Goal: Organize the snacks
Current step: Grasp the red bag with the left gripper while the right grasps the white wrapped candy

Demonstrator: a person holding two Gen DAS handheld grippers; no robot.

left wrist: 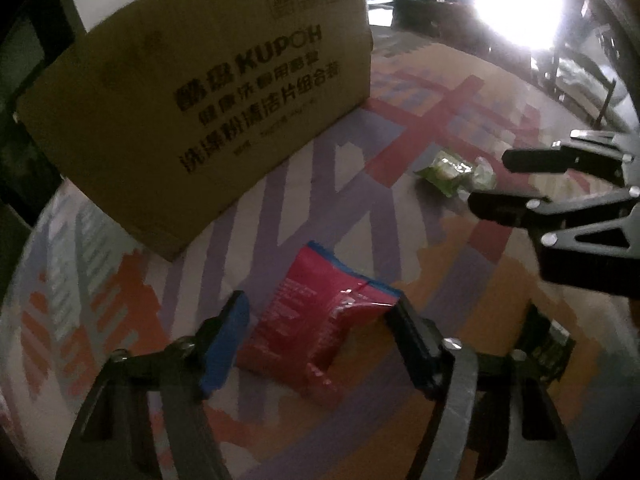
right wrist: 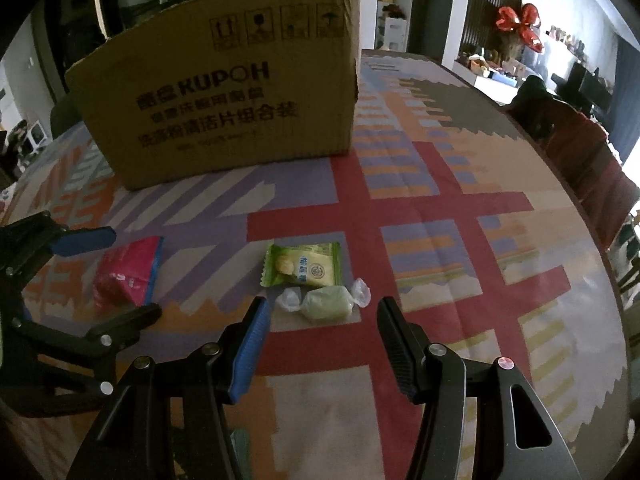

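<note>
A red snack packet [left wrist: 312, 336] with a blue edge lies on the patterned tablecloth between the fingers of my left gripper [left wrist: 318, 304]. The jaws straddle it without clearly pressing, so the gripper is open. The right wrist view shows the same packet [right wrist: 124, 276] inside the left gripper [right wrist: 134, 274]. To its right, my right gripper [right wrist: 323, 303] stands open just short of a clear-wrapped green candy [right wrist: 326, 306]. A green snack packet [right wrist: 304, 266] lies right behind the candy. In the left wrist view, the right gripper [left wrist: 489, 179] sits beside those green snacks [left wrist: 448, 170].
A large brown cardboard box [right wrist: 224, 100] with printed lettering stands upright on the table behind the snacks, also seen as the box [left wrist: 200, 100] at upper left. The colourful tablecloth [right wrist: 440, 240] spreads to the right. Dark chairs [right wrist: 580, 152] line the table's right edge.
</note>
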